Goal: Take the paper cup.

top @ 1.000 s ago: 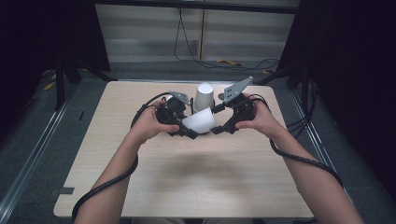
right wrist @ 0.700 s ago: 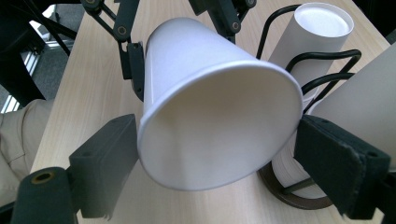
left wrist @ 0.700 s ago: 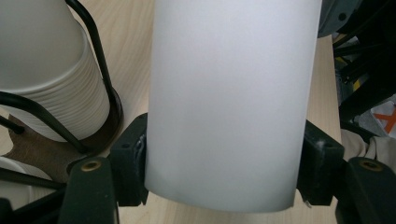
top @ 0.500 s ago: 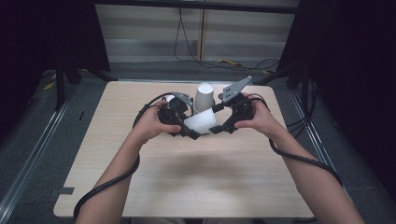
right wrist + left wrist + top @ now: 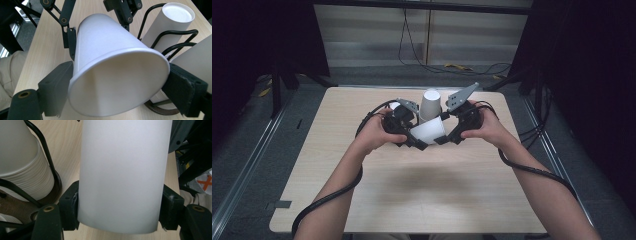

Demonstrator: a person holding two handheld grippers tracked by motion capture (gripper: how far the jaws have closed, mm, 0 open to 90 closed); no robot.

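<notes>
A white paper cup (image 5: 122, 175) is clamped between the two black jaws of the left gripper (image 5: 120, 212), pads pressed on both sides. A stack of white cups (image 5: 21, 162) is held in a black wire holder (image 5: 51, 167) on the wooden table (image 5: 66, 147).

Both forearms reach from the near edge toward the far middle of the tabletop. The left gripper (image 5: 419, 144) has its jaws pressed together on something; the right gripper (image 5: 438, 140) jaws have just been closing, pads touching.
</notes>
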